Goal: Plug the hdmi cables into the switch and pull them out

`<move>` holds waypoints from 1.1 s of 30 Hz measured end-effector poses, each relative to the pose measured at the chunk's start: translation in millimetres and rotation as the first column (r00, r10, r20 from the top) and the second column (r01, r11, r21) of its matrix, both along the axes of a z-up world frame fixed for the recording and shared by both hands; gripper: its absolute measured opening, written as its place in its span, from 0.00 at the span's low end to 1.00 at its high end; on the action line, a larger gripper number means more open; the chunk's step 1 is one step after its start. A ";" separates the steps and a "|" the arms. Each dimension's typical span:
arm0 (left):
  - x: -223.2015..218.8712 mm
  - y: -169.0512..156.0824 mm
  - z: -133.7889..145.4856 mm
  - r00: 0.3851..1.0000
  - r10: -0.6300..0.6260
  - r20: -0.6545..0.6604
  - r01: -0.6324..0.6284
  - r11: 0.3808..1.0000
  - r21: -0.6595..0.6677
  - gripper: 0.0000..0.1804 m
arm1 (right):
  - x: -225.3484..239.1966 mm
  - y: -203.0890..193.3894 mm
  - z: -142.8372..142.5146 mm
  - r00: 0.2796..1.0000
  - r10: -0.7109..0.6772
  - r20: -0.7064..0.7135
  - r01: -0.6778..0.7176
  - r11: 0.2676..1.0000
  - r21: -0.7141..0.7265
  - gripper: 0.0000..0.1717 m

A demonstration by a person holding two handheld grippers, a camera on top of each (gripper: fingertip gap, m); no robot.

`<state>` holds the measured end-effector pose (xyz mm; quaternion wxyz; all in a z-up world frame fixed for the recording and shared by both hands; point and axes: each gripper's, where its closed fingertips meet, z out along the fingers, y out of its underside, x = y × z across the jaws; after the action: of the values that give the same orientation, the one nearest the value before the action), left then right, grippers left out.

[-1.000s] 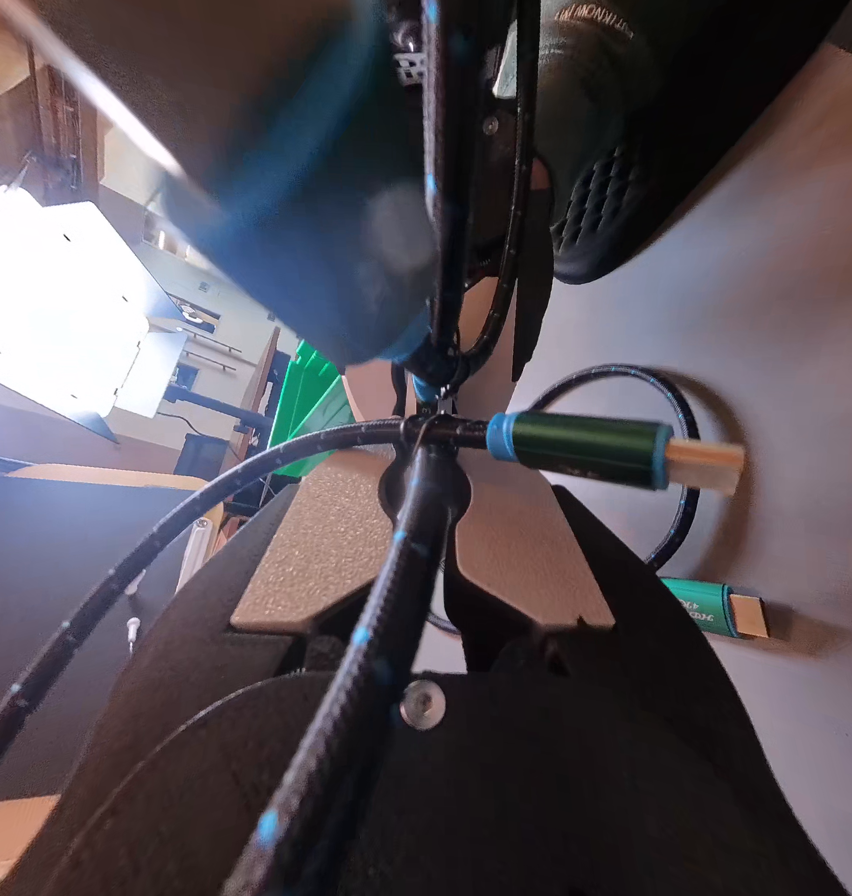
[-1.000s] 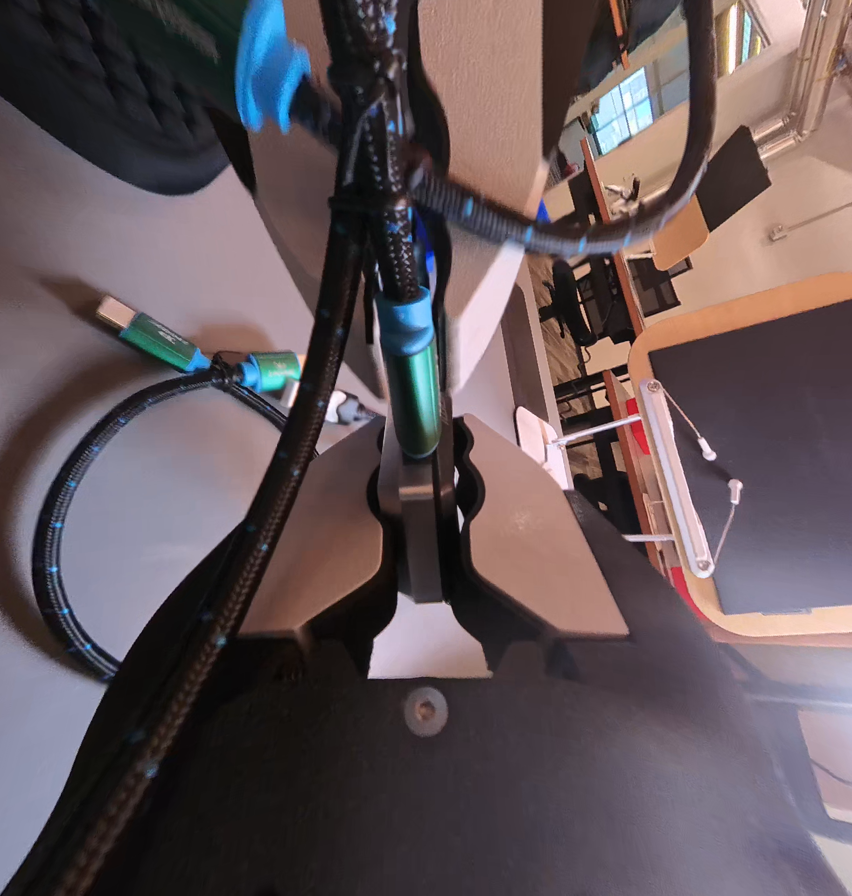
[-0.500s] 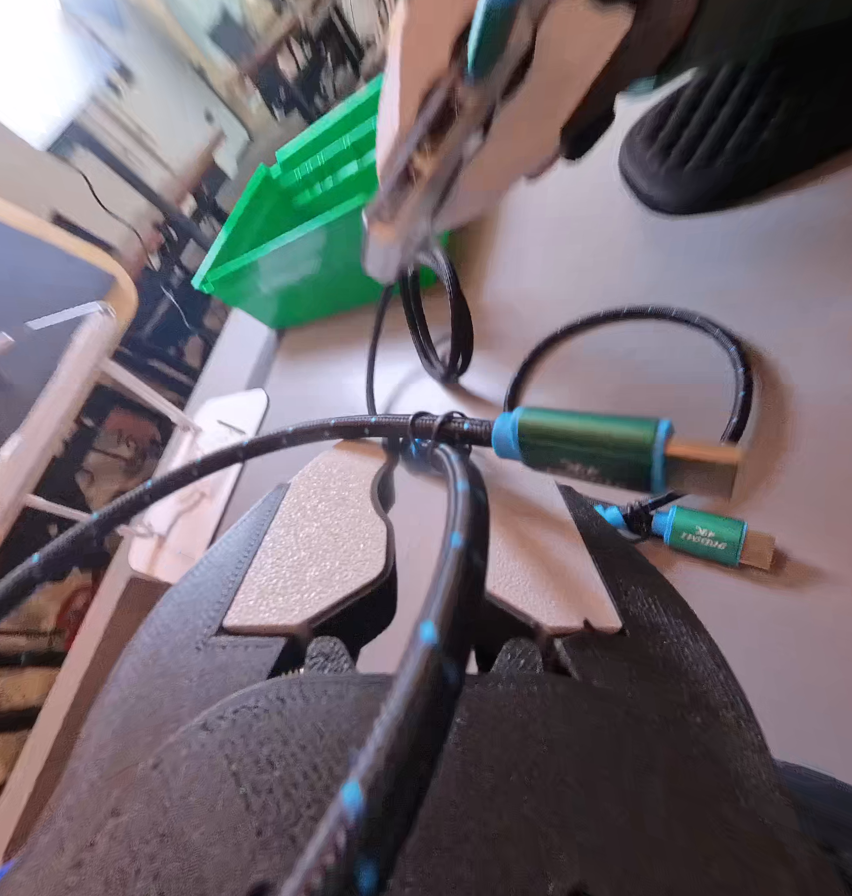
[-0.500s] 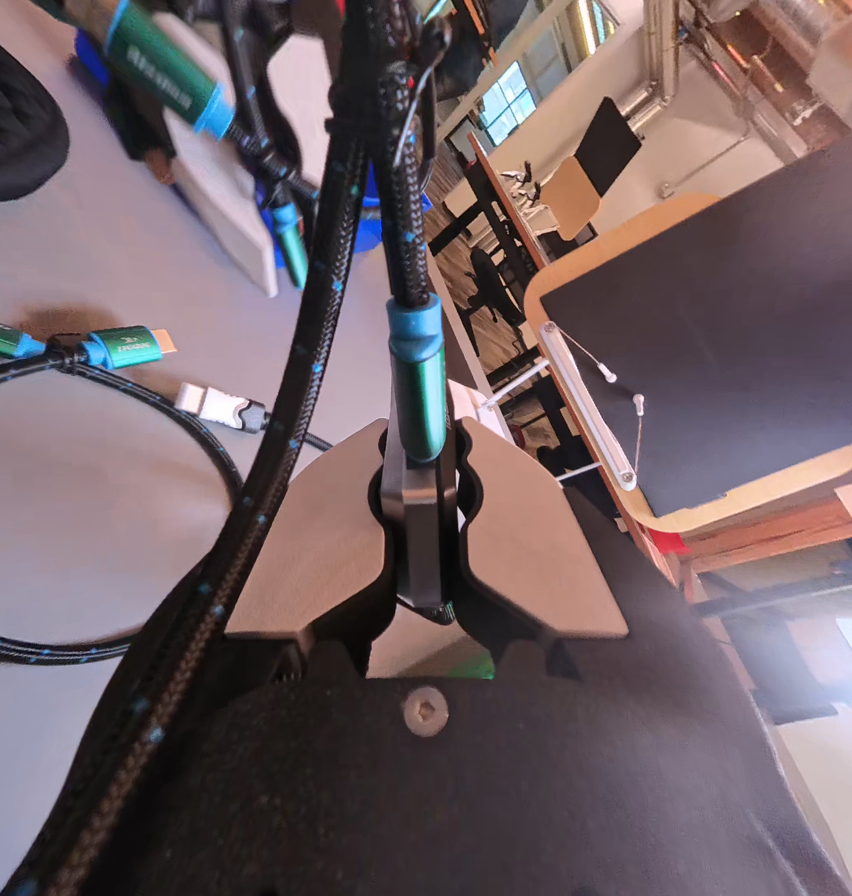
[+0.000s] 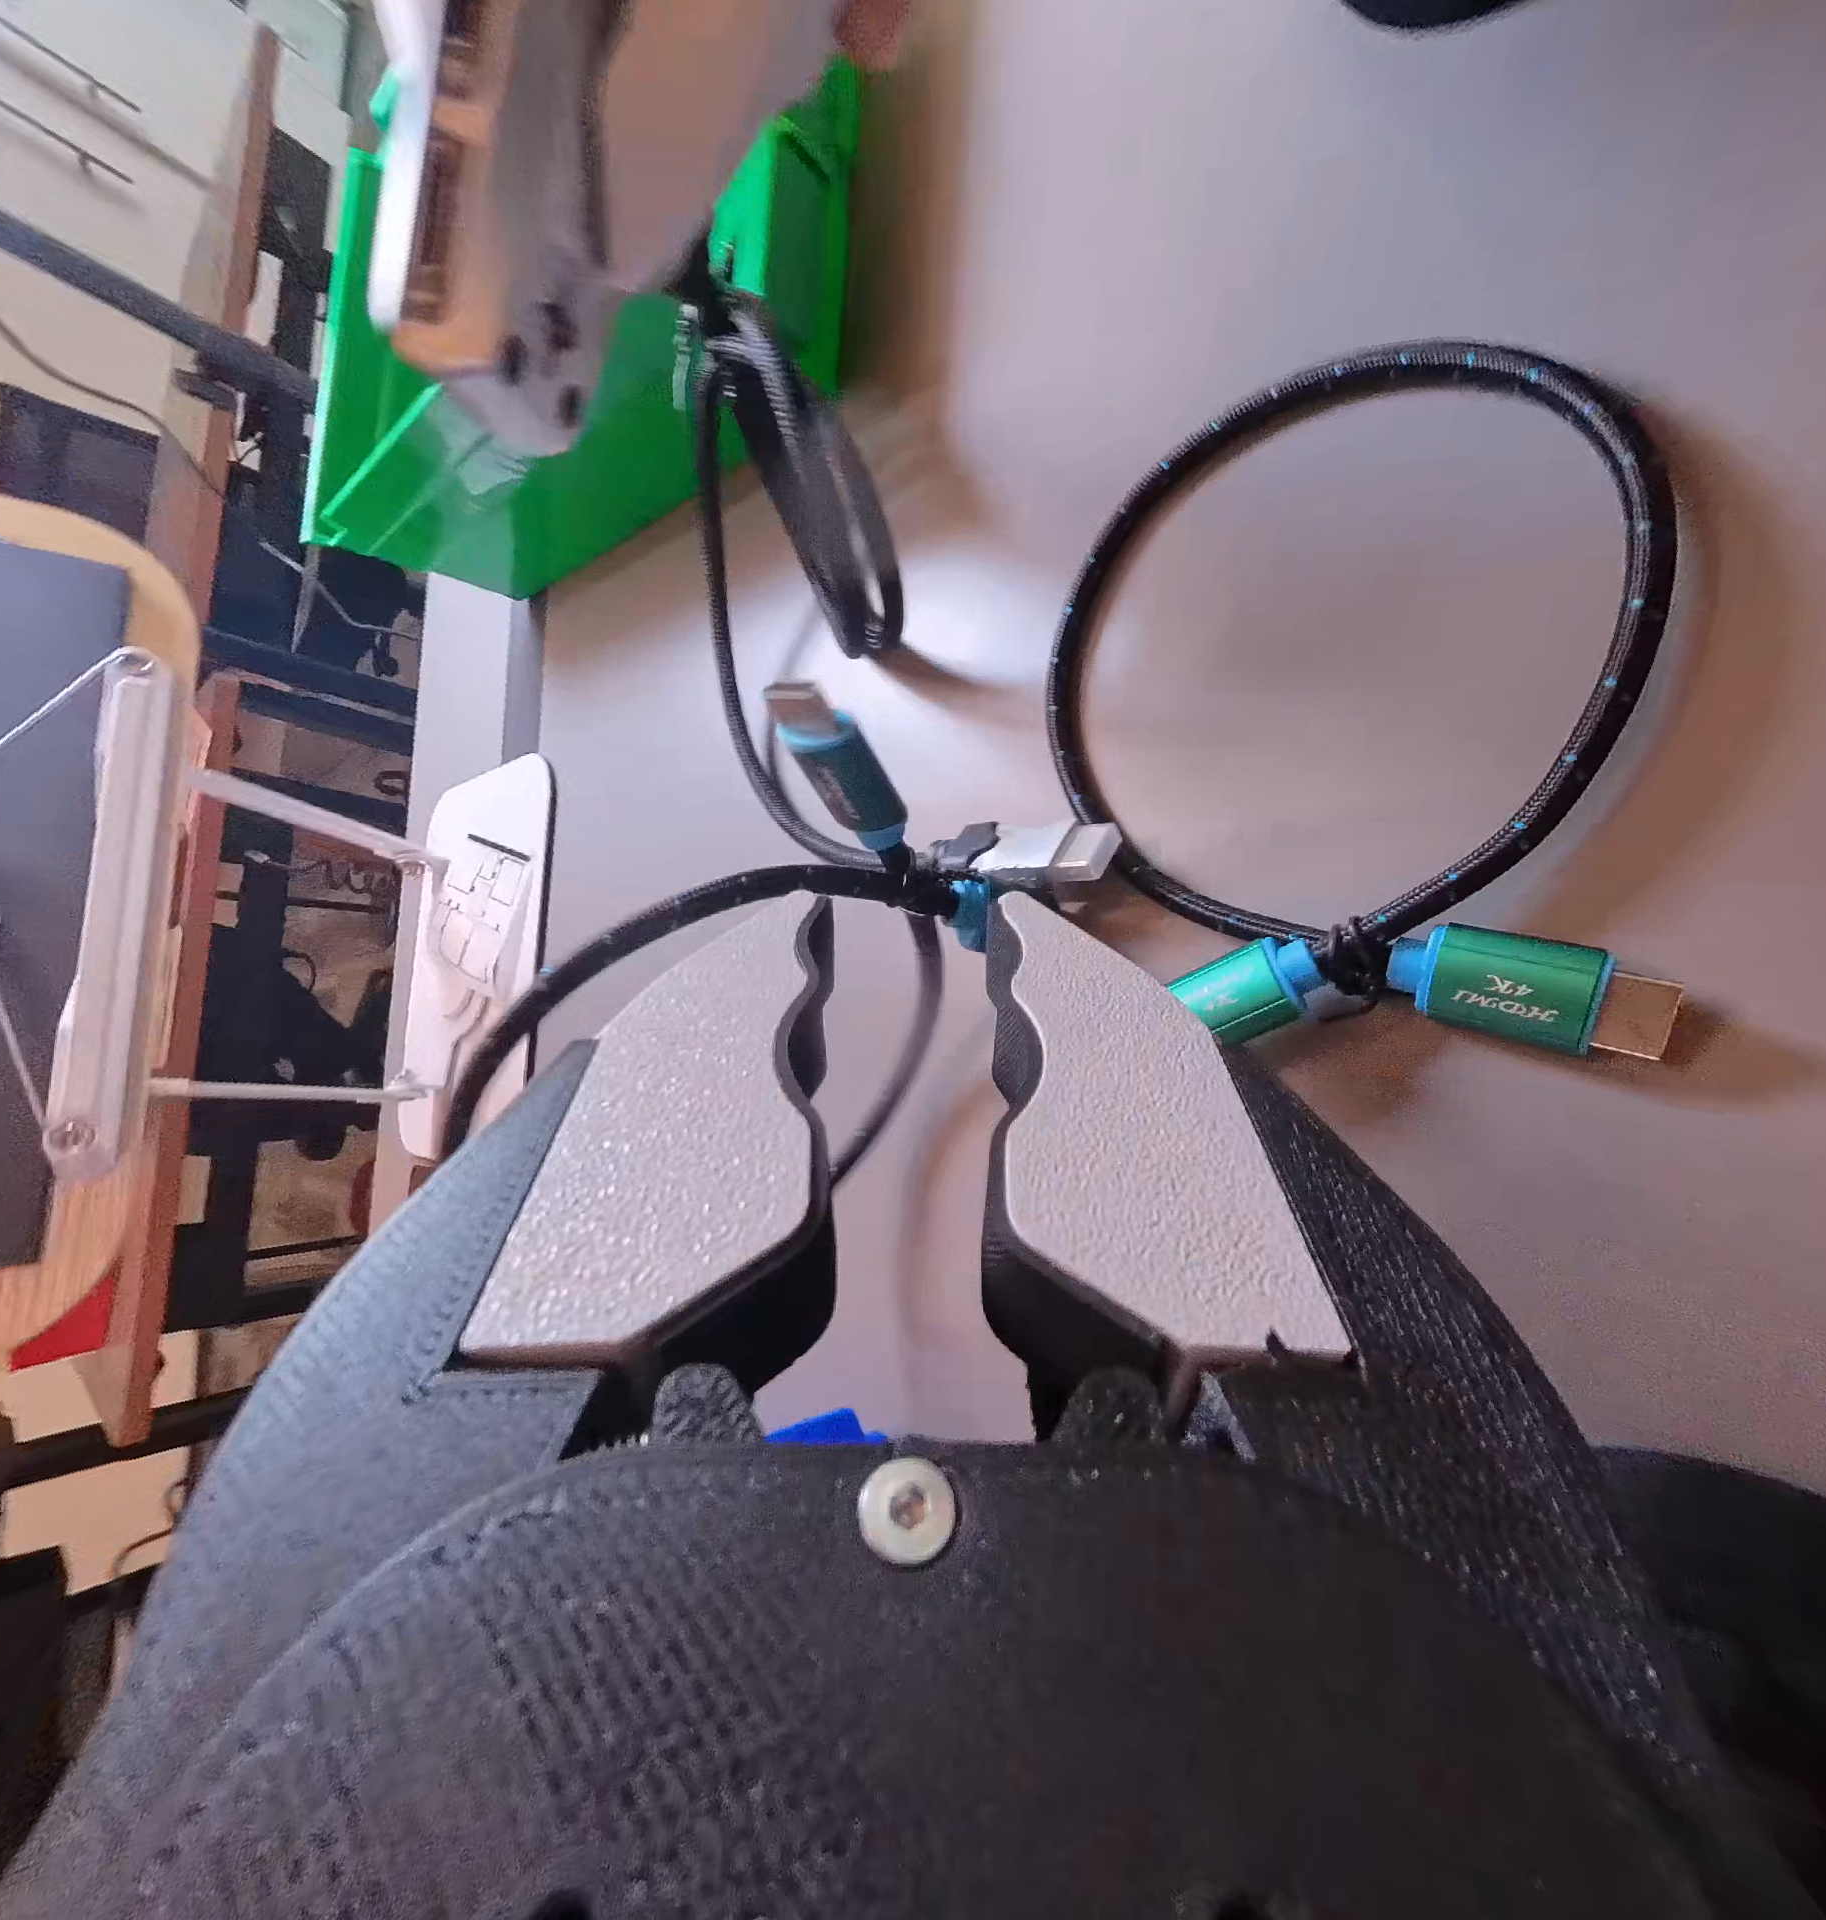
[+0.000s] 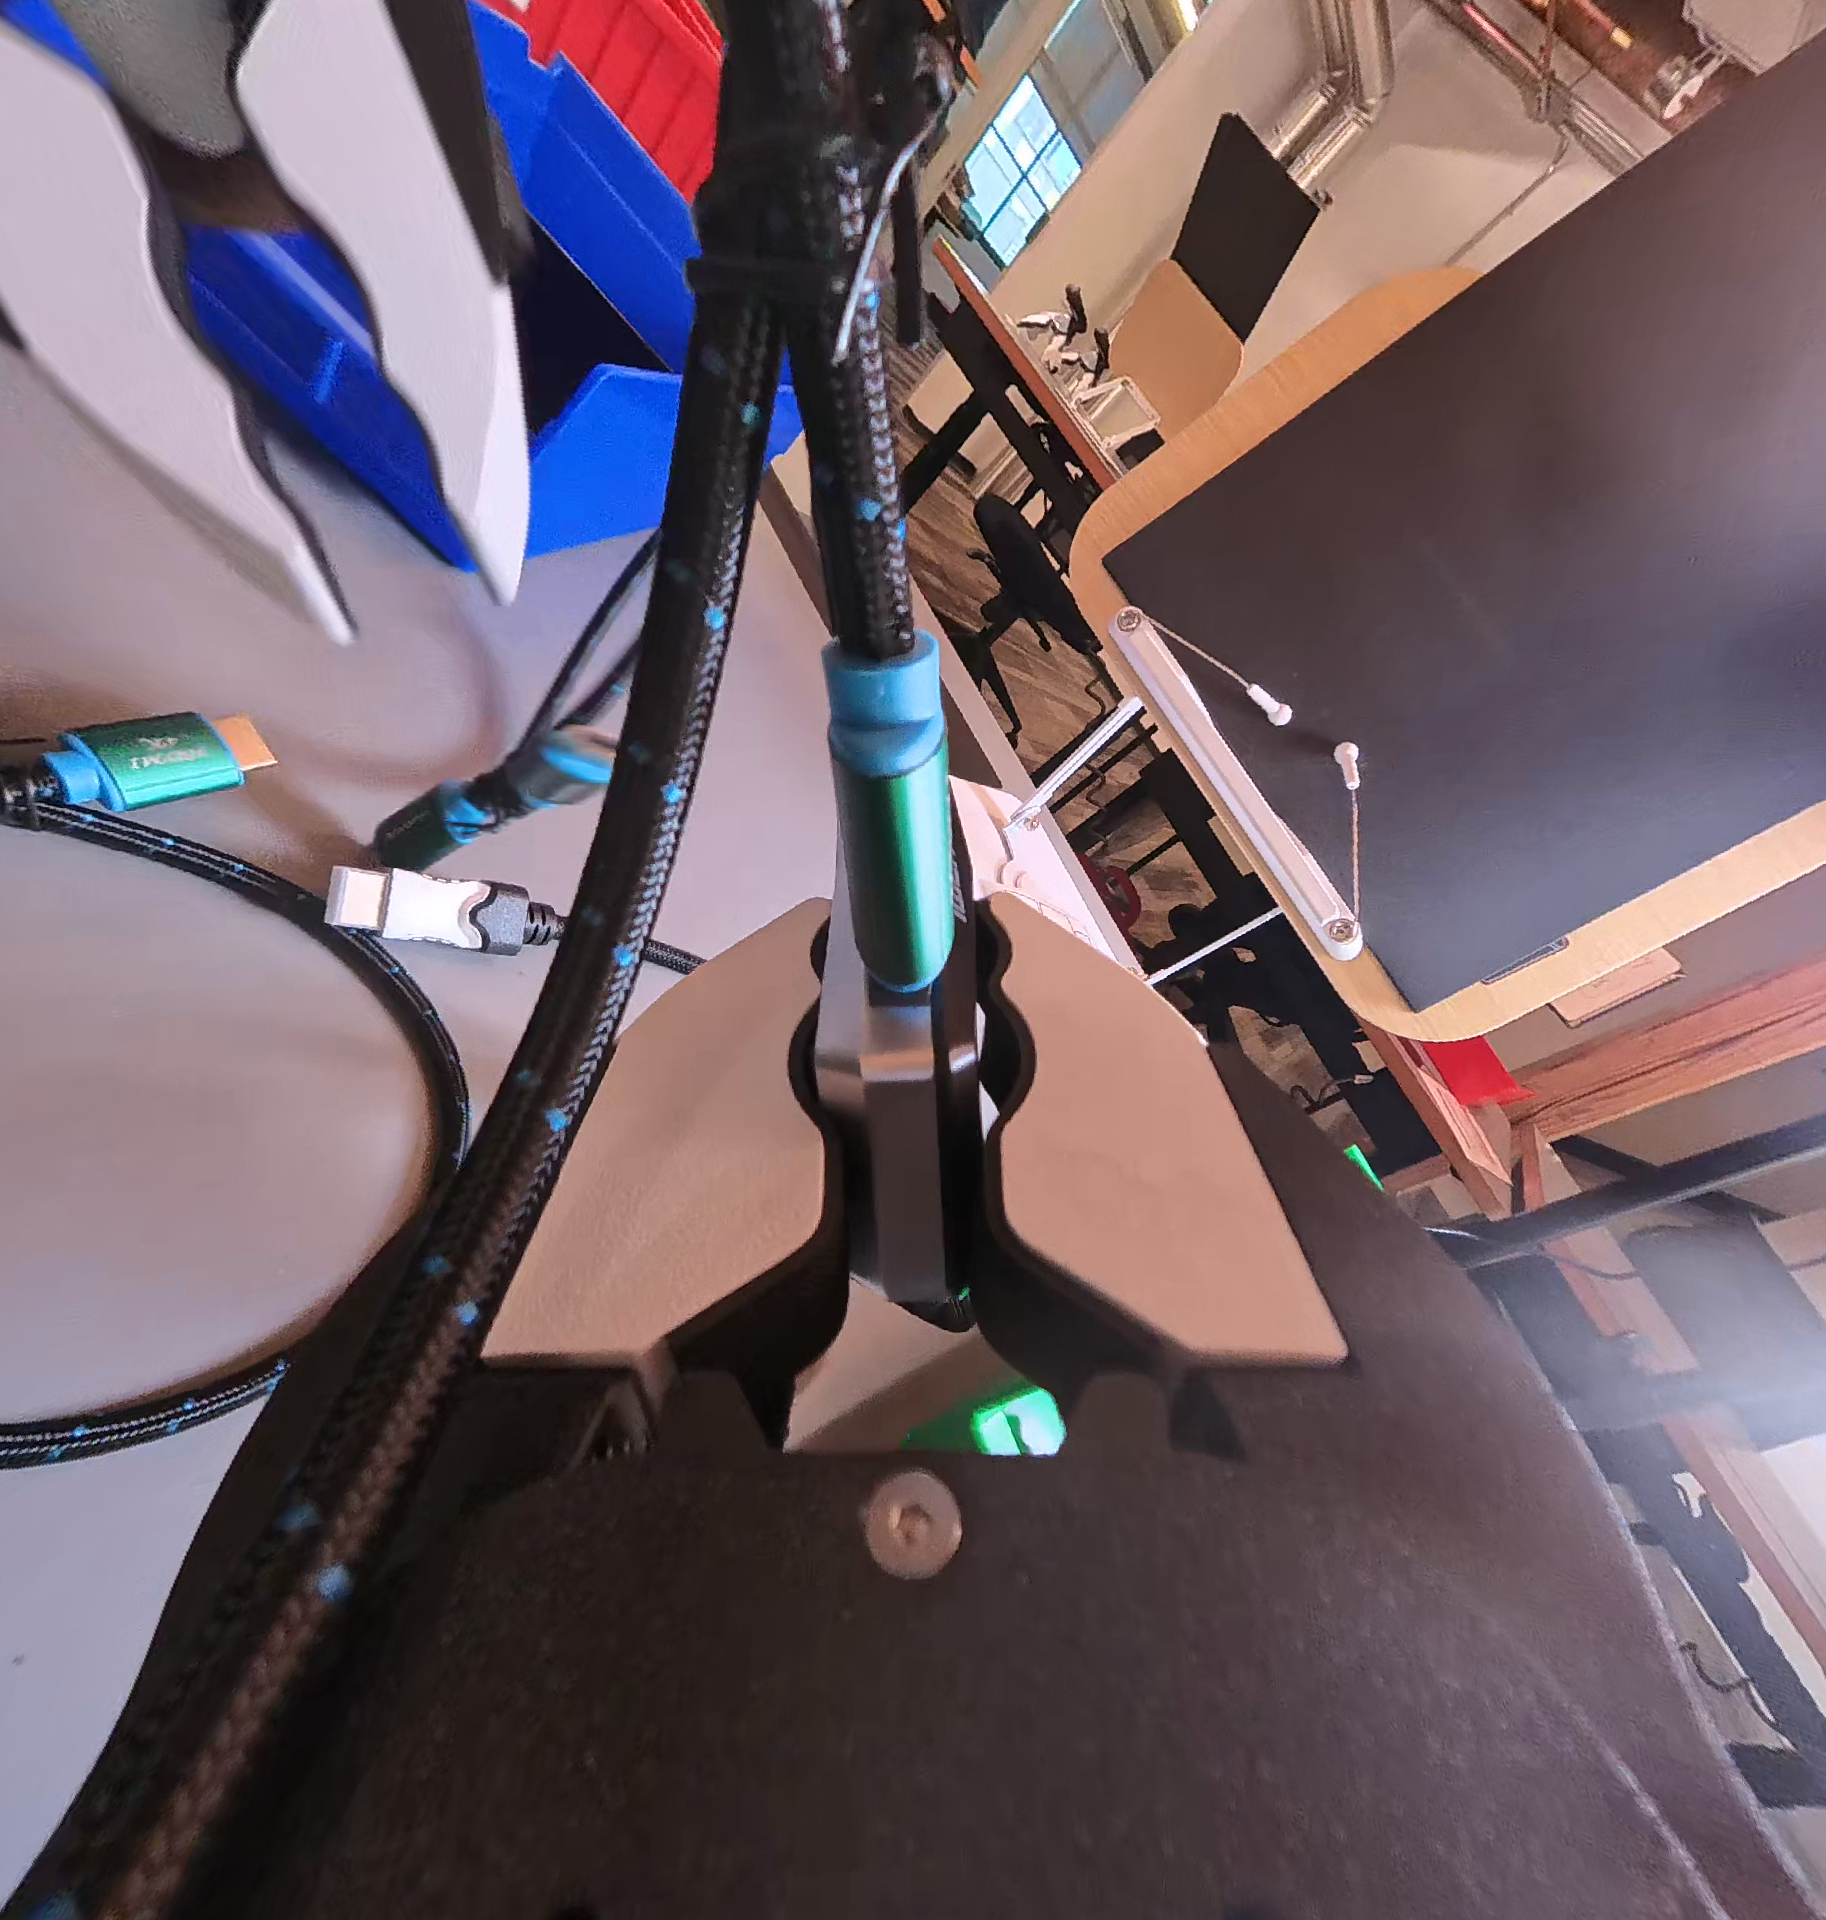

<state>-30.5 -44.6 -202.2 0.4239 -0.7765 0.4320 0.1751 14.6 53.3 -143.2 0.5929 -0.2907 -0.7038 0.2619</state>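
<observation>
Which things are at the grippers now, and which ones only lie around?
At the grippers:
- right gripper, shut on the green plug
- left gripper, open, black braided cable passing loosely between its fingers

Lying around on the table:
- tied cable loop
- silver plug
- green bin
- blue bin

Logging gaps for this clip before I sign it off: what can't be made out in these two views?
- Right wrist view: the plug tip of the green connector is hidden between the right gripper pads.
- Left wrist view: the far gripper at the top is motion-blurred; what it holds is unclear.
- Left wrist view: the green bin is blocked by that gripper; contents unseen.
- Right wrist view: the blue bin is cut off by the top edge.
</observation>
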 end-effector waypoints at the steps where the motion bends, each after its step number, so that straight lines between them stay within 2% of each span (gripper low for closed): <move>1: -3.5 -3.4 8.5 0.999 0.003 0.046 -0.004 1.000 0.018 0.16 | -0.1 0.3 -0.6 1.000 -0.001 0.001 0.001 1.000 0.005 0.15; 5: -3.3 -17.1 67.8 0.951 -0.075 0.300 0.013 0.979 0.205 0.13 | -2.1 0.6 -4.4 1.000 -0.009 0.006 0.008 0.999 0.041 0.15; 7: 5.3 -19.0 87.5 0.926 -0.143 0.348 0.035 0.954 0.297 0.14 | -4.3 -2.7 -8.1 1.000 -0.005 0.014 0.004 0.997 0.071 0.15; 8: 10.8 -18.0 88.6 0.926 -0.167 0.338 0.054 0.946 0.320 0.14 | -5.5 -5.4 -10.2 1.000 -0.001 0.020 0.000 0.996 0.092 0.15; 13: 41.7 1.7 58.2 0.959 -0.207 0.195 0.135 0.935 0.328 0.14 | -8.2 -28.9 -21.0 0.998 0.033 0.044 -0.042 0.971 0.236 0.15; 18: 76.1 15.5 48.0 0.950 -0.297 0.097 0.241 0.895 0.376 0.13 | -11.5 -57.1 -37.0 0.992 0.080 0.099 -0.109 0.935 0.338 0.15; 22: 92.6 14.4 39.6 0.931 -0.365 -0.005 0.338 0.857 0.390 0.10 | -11.4 -67.7 -42.4 0.986 0.105 0.127 -0.143 0.930 0.339 0.15; 27: 90.3 14.2 35.6 0.936 -0.322 -0.141 0.352 0.862 0.366 0.07 | -10.6 -72.5 -51.9 0.977 0.106 0.183 -0.160 0.936 0.314 0.14; 33: 85.5 8.2 43.9 0.940 -0.316 -0.132 0.342 0.870 0.354 0.07 | -15.0 -79.3 -45.4 0.976 0.122 0.180 -0.168 0.950 0.265 0.15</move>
<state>55.0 -36.4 -158.3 0.5715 -0.5906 0.5313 0.2058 -0.3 -26.0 -188.6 0.5480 -0.1720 -0.7988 0.1789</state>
